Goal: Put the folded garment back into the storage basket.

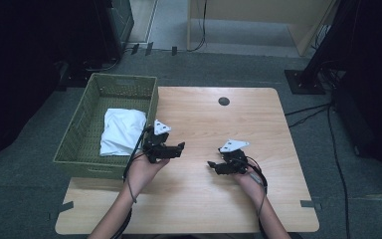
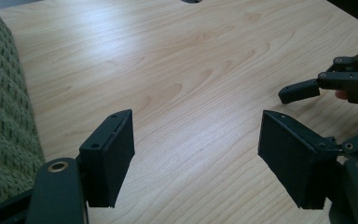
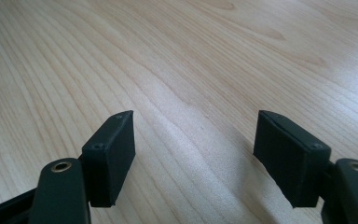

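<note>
Resting folded in green basket at table's left edge: white cloth, seemingly already stowed. Hovering over bare wooden table, jaws spread wide, gripping nothing: left gripper, right gripper. Little left, probably.

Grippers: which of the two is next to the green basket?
The left gripper, right beside the basket that holds the white cloth; the right gripper is mid-table.

Wooden table bearing a green woven basket that holds white cloth; left gripper beside the basket, right gripper apart, both empty.
</note>
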